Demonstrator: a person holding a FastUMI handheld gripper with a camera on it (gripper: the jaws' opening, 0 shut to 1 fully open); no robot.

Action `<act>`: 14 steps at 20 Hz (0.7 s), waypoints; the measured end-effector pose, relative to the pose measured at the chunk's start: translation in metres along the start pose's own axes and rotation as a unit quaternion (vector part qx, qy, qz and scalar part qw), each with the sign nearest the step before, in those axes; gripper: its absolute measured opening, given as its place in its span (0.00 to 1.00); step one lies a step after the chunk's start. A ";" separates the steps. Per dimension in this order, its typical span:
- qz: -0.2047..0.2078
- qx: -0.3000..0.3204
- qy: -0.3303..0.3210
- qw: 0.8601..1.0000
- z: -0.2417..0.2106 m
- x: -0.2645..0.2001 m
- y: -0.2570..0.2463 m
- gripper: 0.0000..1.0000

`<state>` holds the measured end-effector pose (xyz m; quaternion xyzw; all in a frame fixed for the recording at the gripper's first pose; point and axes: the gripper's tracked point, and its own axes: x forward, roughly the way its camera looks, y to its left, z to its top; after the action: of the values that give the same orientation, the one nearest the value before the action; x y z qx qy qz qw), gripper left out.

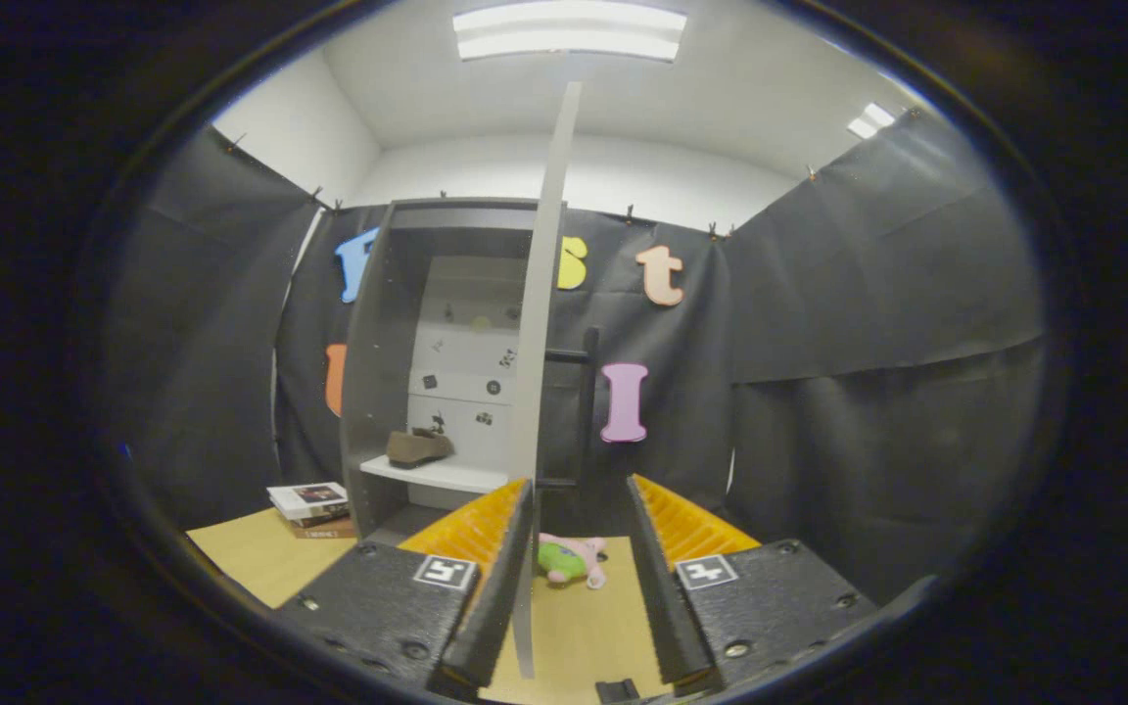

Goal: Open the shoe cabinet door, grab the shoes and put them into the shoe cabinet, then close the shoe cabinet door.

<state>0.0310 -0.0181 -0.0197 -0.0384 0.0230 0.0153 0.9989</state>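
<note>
The claw (579, 548) gapes wide astride the open door's (537, 392) edge, ready to swing it shut; the shoe (419, 447) sits shelved.

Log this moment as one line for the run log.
door open, edge between tongs | tongs open | shoe on cabinet shelf

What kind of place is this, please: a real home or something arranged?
Probably a staged recording booth, not a home. Black cloth walls are clipped up around a lone shoe cabinet with its door open and a shoe inside. The gripper is open, fingers on either side of the door's edge.
</note>
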 end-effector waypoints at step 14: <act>0.081 0.102 0.013 0.991 -0.038 0.015 0.118 0.99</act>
<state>0.0409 0.0966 -0.0676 0.0651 0.0408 0.0937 0.9926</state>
